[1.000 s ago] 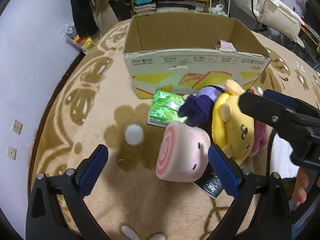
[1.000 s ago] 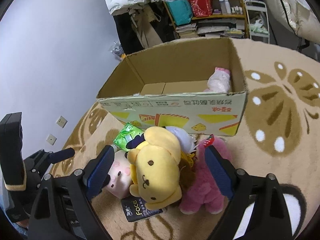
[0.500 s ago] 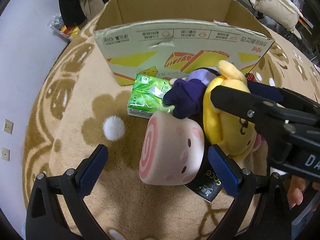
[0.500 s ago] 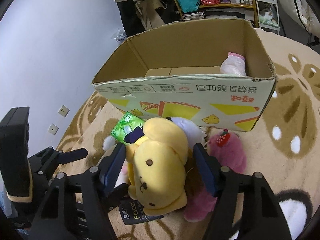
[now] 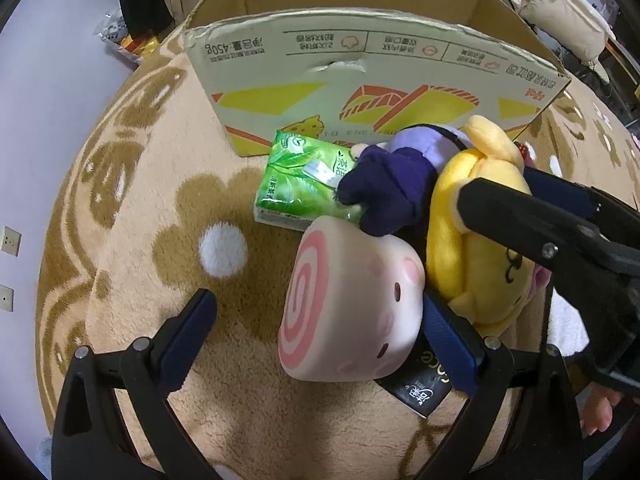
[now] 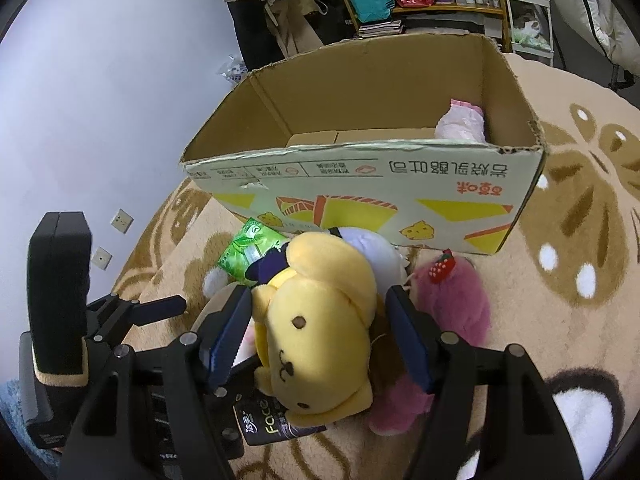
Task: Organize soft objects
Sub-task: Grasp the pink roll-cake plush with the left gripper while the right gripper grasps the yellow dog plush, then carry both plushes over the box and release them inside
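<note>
Since a second ago both cameras have closed in on the pile and the right tongs point(image 6: 320, 340) have narrowed around the yellow dog plush point(image 6: 316, 328), pads at its sides; firm grip, cannot tell. Left tongs point(image 5: 320, 336) released, one pad beside the pink swirl-roll plush point(image 5: 352, 304).

Progress: early. One pink item point(image 6: 460, 124) sits in the cardboard box point(image 6: 360, 196), upper centre. Remaining at lower centre: purple plush point(image 5: 392, 188), magenta plush point(image 6: 452, 312), green tissue pack point(image 5: 300, 180), black packet point(image 5: 420, 384).

Floor: tan patterned rug point(image 5: 160, 240). Cluttered shelf point(image 6: 420, 4) at top.
</note>
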